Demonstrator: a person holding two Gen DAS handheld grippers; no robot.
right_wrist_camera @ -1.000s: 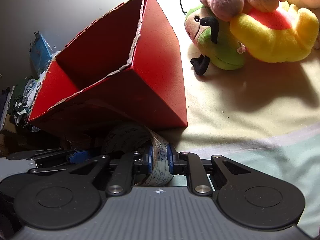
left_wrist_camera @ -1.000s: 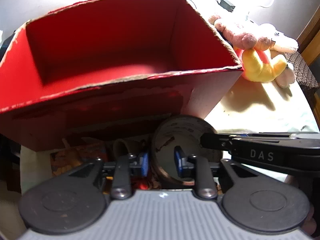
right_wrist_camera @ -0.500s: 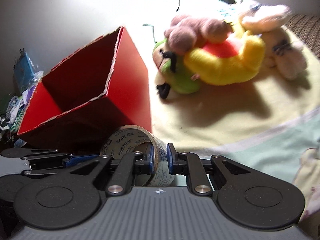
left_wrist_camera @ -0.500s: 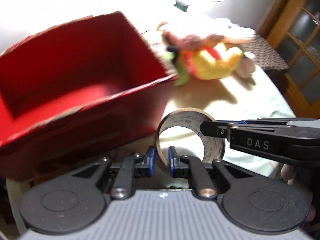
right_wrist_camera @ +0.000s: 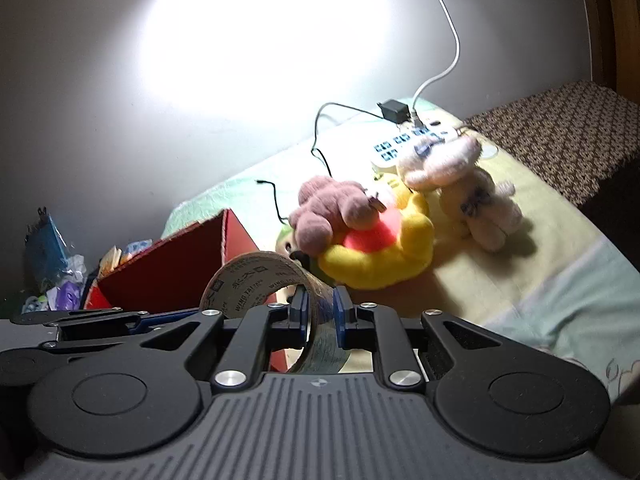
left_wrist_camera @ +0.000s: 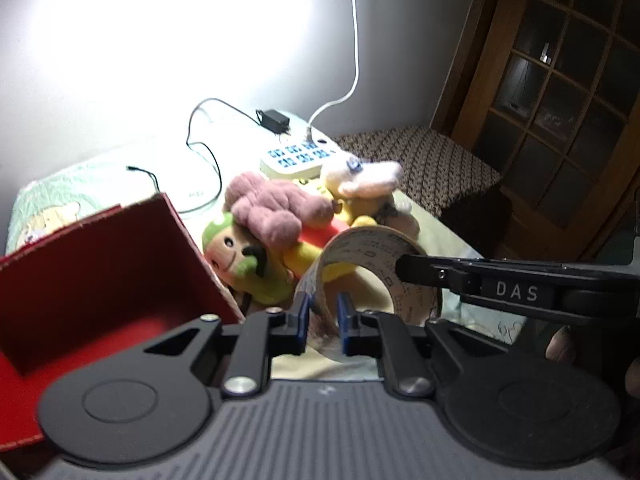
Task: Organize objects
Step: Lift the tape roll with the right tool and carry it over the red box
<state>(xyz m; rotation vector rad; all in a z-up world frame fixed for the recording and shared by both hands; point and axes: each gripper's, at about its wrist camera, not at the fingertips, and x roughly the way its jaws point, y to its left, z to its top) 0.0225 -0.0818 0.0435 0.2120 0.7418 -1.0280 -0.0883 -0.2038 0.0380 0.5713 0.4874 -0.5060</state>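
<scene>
Both grippers are pinching one roll of tape (left_wrist_camera: 372, 276): the left gripper (left_wrist_camera: 323, 318) is clamping its near wall between blue pads, while the right gripper (right_wrist_camera: 319, 312) is clamping the opposite wall. Lifted clear of the bedding, the roll is hanging at centre. At nine o'clock in the left view, the red box (left_wrist_camera: 100, 280) is sitting open. At twelve o'clock, plush toys (right_wrist_camera: 372, 240) are lying piled, with a power strip (left_wrist_camera: 298, 158) behind.
</scene>
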